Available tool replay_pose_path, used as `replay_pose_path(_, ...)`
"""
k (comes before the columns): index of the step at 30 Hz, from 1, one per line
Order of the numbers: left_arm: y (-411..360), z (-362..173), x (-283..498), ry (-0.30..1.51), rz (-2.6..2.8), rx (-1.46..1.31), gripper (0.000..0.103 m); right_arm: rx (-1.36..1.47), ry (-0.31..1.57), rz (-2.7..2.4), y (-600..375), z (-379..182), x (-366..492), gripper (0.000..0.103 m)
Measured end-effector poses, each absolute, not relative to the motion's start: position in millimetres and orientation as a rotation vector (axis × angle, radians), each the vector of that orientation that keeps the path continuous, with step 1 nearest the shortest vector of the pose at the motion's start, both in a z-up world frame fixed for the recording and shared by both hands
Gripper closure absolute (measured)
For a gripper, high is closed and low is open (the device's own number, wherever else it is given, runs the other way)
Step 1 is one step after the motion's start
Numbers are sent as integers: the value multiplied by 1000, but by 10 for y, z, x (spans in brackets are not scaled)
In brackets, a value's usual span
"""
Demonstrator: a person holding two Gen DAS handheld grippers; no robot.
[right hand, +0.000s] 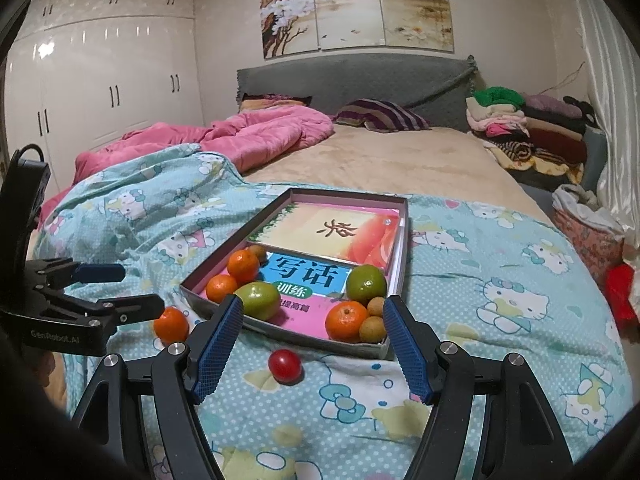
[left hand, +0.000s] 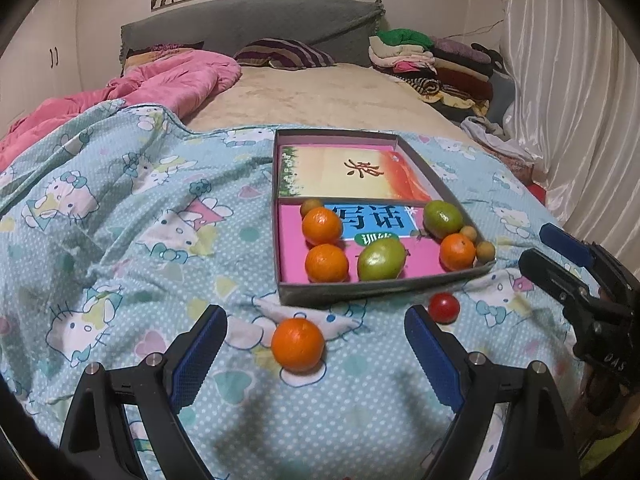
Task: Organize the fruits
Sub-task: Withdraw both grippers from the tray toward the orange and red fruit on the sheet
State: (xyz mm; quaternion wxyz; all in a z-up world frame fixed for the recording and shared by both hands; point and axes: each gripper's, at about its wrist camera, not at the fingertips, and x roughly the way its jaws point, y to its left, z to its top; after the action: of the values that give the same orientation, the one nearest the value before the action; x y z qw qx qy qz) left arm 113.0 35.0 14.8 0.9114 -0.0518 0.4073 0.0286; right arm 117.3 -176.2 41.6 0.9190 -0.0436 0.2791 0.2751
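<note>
A bed fills both views, its near half covered by a light blue cartoon-cat quilt (left hand: pixel 120 220), with a pink duvet (right hand: pixel 248 136) bunched toward the grey headboard (right hand: pixel 352 76) and a stack of folded clothes (right hand: pixel 532 132) at the far right corner. On the quilt lies a shallow grey box (left hand: pixel 384 286) divided into two compartments; each has a printed book or card on its floor. The far compartment holds no fruit, while the near one carries three oranges, two green fruits and a few small tan fruits, all resting on the pink and blue cover. Outside the box, just before its near wall, a loose orange (left hand: pixel 298 345) sits on the quilt, and a small red fruit (right hand: pixel 285 365) lies near it, closer to the box's right corner. The left gripper (left hand: pixel 316 344) hangs over the quilt with its jaws spread wide; the loose orange lies between the blue pads, touching neither. The right gripper (right hand: pixel 314 344) is likewise released, jaws apart and empty, with the small red fruit on the quilt between its fingers and the near edge of the box just beyond the tips.
</note>
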Motion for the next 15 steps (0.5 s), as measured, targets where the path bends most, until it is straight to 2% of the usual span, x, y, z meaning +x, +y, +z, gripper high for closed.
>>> replay_pose_path(15, 545, -67, 938, 889, 72, -108, 13, -99, 653, 564, -1703, 194, 1088, 29)
